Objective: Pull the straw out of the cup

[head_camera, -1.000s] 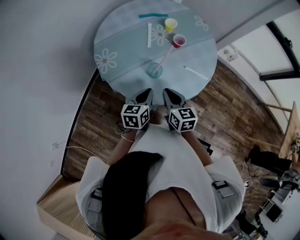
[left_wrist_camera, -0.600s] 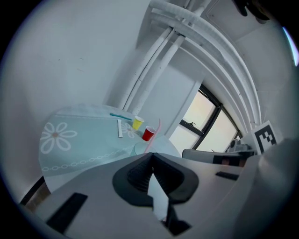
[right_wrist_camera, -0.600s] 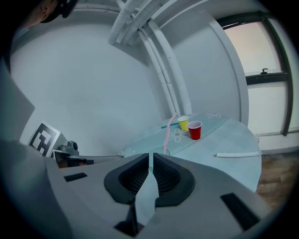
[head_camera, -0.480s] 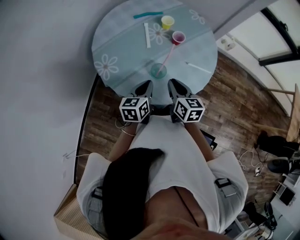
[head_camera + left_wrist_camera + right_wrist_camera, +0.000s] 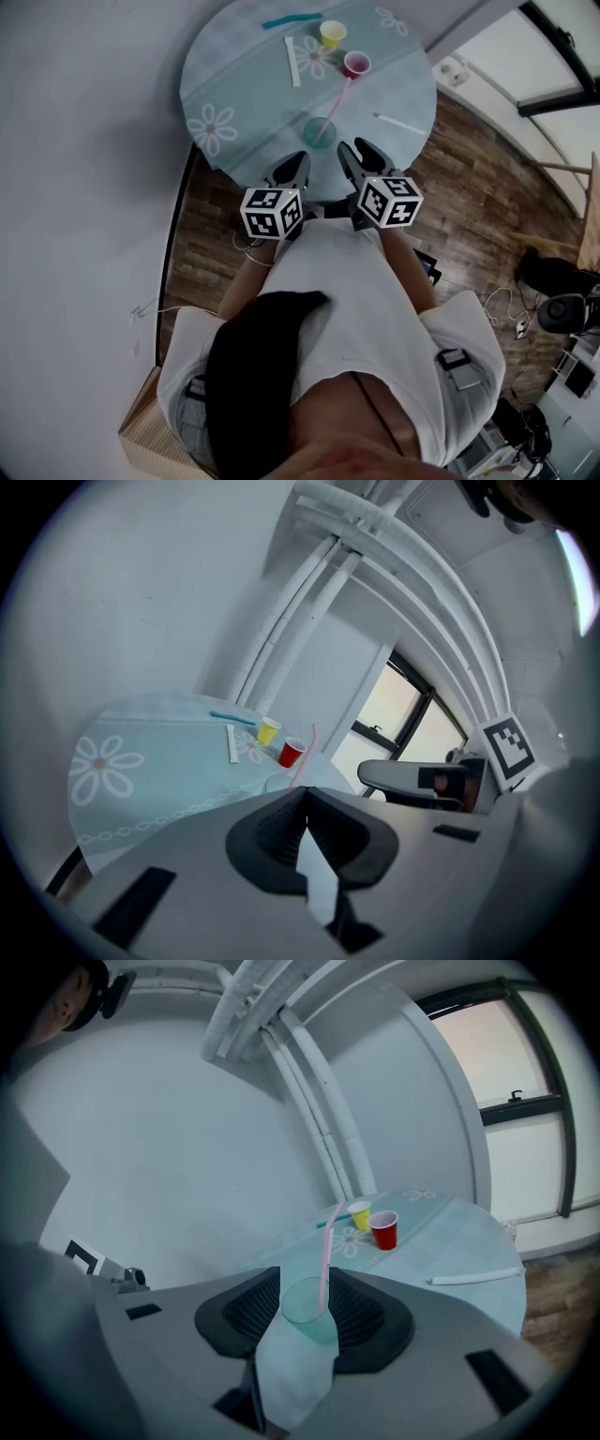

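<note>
A clear teal cup (image 5: 319, 133) stands near the front edge of the round table (image 5: 244, 94), with a long pink straw (image 5: 339, 101) leaning out of it toward the back right. My right gripper (image 5: 361, 157) hangs just short of the cup, its jaws opening. In the right gripper view the cup (image 5: 310, 1309) and straw (image 5: 324, 1260) show in the gap between the jaws, ahead of the pads and untouched. My left gripper (image 5: 298, 161) sits left of the cup, its jaws (image 5: 307, 794) meeting at the tips with nothing in them.
At the back of the table stand a red cup (image 5: 356, 64) and a yellow cup (image 5: 332, 35). Loose straws lie around them: a white one (image 5: 292, 62), a teal one (image 5: 291, 20), and another white one (image 5: 401, 124) at the right. Wooden floor surrounds the table.
Both grippers have moved forward to the table's front edge. The right gripper has rolled a little and its jaws have parted.
</note>
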Demonstrator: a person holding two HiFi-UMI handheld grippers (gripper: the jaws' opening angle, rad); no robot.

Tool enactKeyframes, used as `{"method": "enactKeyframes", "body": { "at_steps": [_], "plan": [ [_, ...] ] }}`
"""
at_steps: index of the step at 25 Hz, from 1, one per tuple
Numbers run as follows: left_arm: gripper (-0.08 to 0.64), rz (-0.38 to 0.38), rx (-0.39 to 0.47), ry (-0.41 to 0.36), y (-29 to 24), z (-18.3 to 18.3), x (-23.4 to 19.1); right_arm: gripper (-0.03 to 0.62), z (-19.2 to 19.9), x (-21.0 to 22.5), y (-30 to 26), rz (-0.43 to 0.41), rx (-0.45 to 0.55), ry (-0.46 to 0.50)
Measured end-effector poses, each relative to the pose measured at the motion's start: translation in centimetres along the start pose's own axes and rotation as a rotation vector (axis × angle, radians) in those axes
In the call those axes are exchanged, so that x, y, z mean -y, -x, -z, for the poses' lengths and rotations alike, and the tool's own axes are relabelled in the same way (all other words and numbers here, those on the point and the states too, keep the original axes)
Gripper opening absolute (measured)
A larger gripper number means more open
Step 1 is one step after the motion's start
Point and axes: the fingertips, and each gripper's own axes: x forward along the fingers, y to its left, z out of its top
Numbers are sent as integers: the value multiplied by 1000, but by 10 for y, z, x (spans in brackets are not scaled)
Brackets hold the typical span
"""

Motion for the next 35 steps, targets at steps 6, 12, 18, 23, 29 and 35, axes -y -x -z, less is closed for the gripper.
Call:
{"method": "enactKeyframes", "body": {
  "at_steps": [6, 12, 18, 23, 29, 35],
  "plan": [
    [8, -47, 28, 9, 2, -8, -14, 150, -10, 1, -20, -4, 2, 10],
    [8, -92, 40, 33, 0, -11, -25, 152, -21, 14, -48, -13, -20, -39],
    [8, -118, 39, 49, -7, -16, -34, 152, -22, 27, -69, -16, -55, -56],
    [8, -129, 43, 68, -13, -20, -35, 152, -25, 31, -81, -27, -75, -69],
    [8, -149, 57, 111, -18, -21, -41, 149, -24, 33, -93, -41, -97, -81],
    [8, -166, 57, 160, -21, -16, -45, 94, -24, 33, -97, -56, -111, -71]
  ]
}}
